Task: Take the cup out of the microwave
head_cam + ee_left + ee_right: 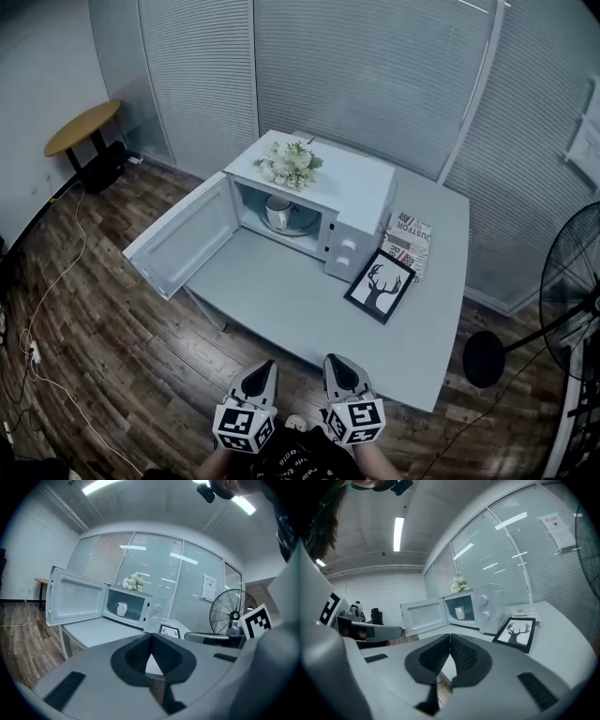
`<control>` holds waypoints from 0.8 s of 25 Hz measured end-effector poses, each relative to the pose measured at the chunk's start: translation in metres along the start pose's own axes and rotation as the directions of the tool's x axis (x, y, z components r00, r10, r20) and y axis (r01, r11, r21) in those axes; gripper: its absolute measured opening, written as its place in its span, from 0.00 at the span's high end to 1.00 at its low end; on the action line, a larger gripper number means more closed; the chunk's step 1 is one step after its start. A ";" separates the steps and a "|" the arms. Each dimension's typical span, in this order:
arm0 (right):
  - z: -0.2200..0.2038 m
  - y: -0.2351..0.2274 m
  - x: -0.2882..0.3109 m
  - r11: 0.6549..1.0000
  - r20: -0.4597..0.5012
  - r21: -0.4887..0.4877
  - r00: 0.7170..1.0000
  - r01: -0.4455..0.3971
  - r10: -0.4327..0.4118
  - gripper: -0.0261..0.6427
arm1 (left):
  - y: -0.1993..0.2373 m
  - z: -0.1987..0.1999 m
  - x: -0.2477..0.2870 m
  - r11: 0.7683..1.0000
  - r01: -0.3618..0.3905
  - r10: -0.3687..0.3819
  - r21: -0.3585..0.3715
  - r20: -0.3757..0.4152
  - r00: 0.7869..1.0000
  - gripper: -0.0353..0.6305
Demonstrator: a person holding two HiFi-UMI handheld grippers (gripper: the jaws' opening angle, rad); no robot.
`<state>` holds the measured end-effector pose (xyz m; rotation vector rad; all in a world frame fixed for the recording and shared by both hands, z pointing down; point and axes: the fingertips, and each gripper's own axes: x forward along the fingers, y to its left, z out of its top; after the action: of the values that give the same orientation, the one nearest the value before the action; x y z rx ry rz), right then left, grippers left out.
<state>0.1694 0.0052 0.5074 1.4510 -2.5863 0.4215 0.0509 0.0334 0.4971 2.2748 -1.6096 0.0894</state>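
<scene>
A white microwave (361, 202) stands on the grey table (281, 300) with its door (178, 239) swung wide to the left. Inside, a white cup (277, 212) sits on the turntable; it also shows in the left gripper view (122, 608) and the right gripper view (460, 613). Both grippers hang side by side near the table's front edge, well short of the microwave. My left gripper (265, 370) is shut with nothing between its pads. My right gripper (335, 366) is shut and empty too.
White flowers (289, 163) lie on top of the microwave. A framed deer picture (380, 286) and a book (410, 242) sit to the microwave's right. A standing fan (572, 281) is at the right, a round wooden table (82, 128) at the far left, cables on the wooden floor.
</scene>
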 end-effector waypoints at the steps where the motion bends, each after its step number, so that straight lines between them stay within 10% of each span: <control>1: 0.003 -0.005 0.003 1.000 0.004 0.004 1.000 0.002 -0.002 0.96 | -0.001 0.000 0.004 1.000 0.000 0.000 0.000 -0.002 1.000 0.94; 20: 0.022 -0.023 0.109 0.999 -0.039 0.040 0.999 0.023 -0.021 0.95 | 0.067 0.038 0.112 0.999 0.049 -0.048 0.009 -0.029 0.998 0.94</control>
<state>0.1324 -0.1013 0.5187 1.4684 -2.5439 0.4966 0.0223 -0.0991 0.5059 2.3079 -1.5420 0.1172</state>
